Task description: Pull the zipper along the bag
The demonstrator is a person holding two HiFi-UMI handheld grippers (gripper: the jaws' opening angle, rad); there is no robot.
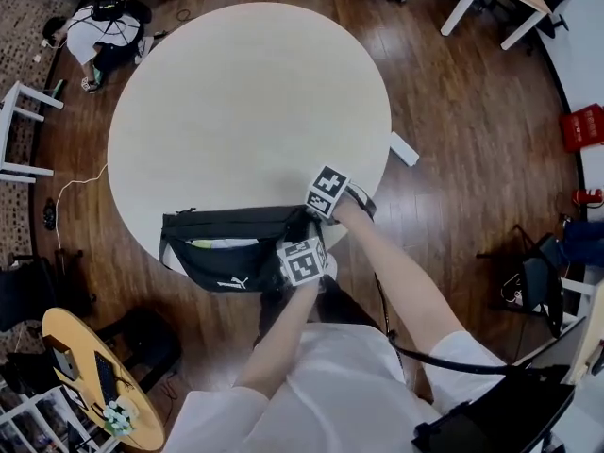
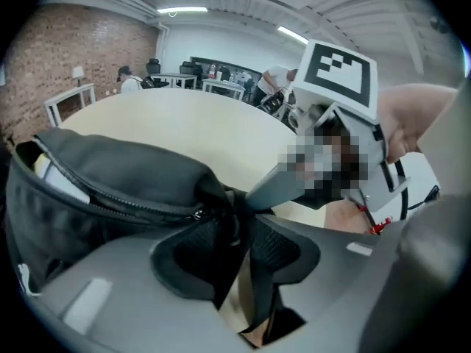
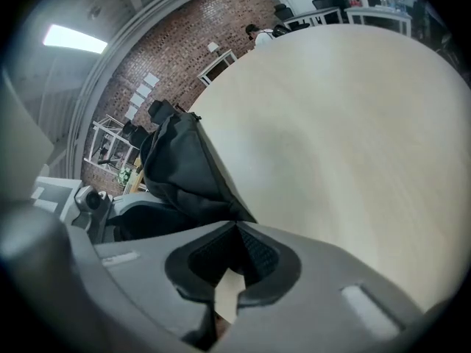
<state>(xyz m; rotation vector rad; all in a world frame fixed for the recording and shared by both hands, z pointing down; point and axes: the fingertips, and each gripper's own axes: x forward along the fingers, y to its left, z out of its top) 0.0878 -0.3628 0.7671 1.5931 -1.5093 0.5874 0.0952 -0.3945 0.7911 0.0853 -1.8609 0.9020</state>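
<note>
Jaws of left gripper [image 2: 237,241]: spread, gripping nothing; black strap [image 2: 246,289] runs down through the gap, lower centre of frame.
Zipper pull [image 2: 197,214]: just beyond the left jaw tip, slightly left of centre; tiny, hard to make out.
Zipper axis: track runs from pull toward upper left, far end cut off.
Right gripper [image 3: 235,230]: pressed together on bag's end corner.
Bag [image 1: 226,253]: near edge of table [image 1: 245,92], lower centre-left, long axis left-right, mouth partly open.
Nearer gripper: left, likely.
</note>
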